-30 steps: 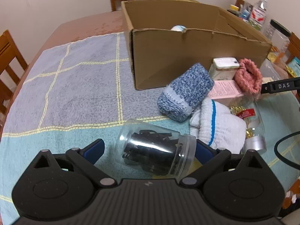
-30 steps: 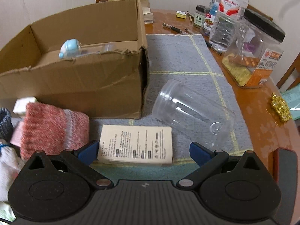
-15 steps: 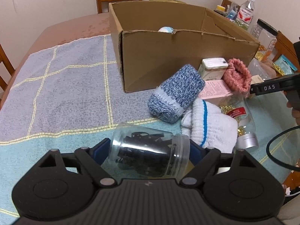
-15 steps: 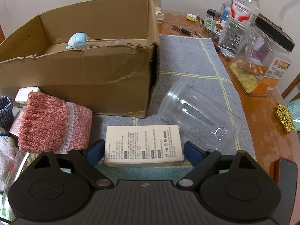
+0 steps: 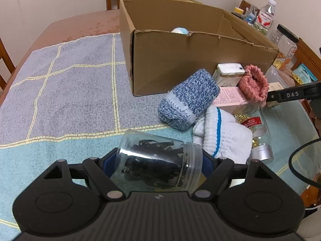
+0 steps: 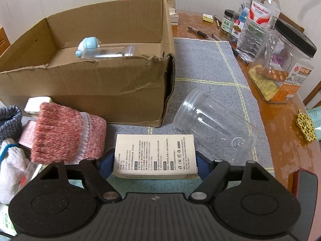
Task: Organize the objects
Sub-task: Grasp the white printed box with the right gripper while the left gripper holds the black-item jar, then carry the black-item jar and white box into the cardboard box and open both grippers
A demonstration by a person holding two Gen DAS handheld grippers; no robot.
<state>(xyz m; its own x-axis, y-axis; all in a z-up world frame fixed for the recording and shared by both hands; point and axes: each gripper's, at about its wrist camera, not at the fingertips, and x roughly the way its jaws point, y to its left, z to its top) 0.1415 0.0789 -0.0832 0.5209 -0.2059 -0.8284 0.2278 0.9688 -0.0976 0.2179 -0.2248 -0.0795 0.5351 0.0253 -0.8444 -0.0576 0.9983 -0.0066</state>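
At the dining table, I have both tongs down on the checked cloth (image 5: pixel 66 92) in front of the open cardboard box (image 5: pixel 196 60), the landmark everything here is bound for. My left gripper (image 5: pixel 158 161) has just been closing, and its blue pads now bracket a clear plastic jar (image 5: pixel 160 160) of black clips that lies on its side well in front of the box's near-left corner; the pads look pressed to its base and its lid end, a lengthwise hold that should keep the round wall from rolling away. My right gripper (image 6: pixel 155 163) has also just been closing, and its jaws meet the two short ends of a small cream carton (image 6: pixel 154 154) with printed text, lying flat just in front of the box's near-right corner; taking it by the ends suits a flat thing that gives no purchase from above. Both still seem to rest on the cloth, so I judge the lift has not begun. Inside the box a clear bottle with a pale blue cap (image 6: pixel 104 50) already lies against the front wall. Along the box's front, rolled socks in blue (image 5: pixel 188 100), pink (image 6: pixel 68 132) and white (image 5: pixel 224 134) wait in a heap, and an empty clear cup (image 6: pixel 214 122) lies tipped over just right of the carton.
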